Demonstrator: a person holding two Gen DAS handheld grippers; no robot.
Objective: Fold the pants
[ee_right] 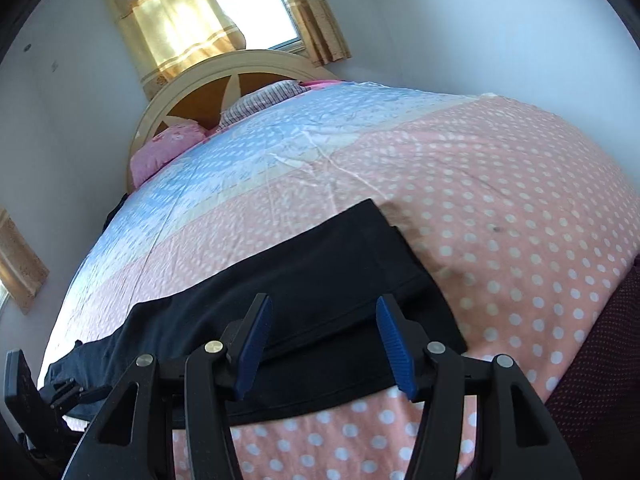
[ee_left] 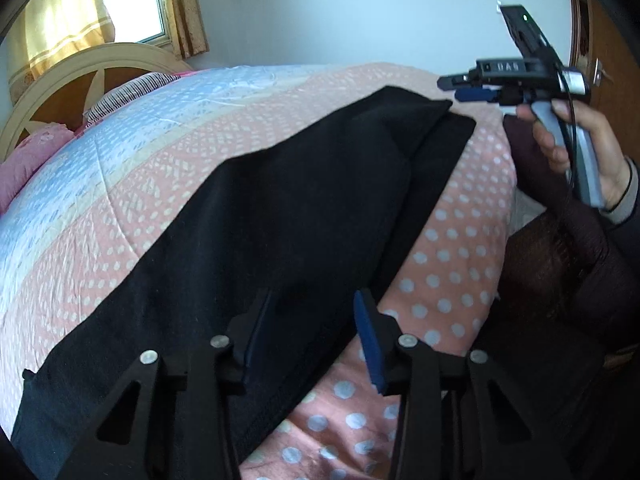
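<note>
1. The pants (ee_left: 280, 208) lay folded lengthwise on the bed (ee_left: 448, 264).
2. Left tongs (ee_left: 310, 336) and right tongs (ee_right: 324, 344) hung spread, pinching nothing.
3. Next likely called for gripping one end and folding it across.

The only lettering that can be read is "DAS", in pale capitals on the black body of the right tool (ee_left: 466, 88), at two o'clock in the left wrist view. Nothing else carries readable text.
</note>
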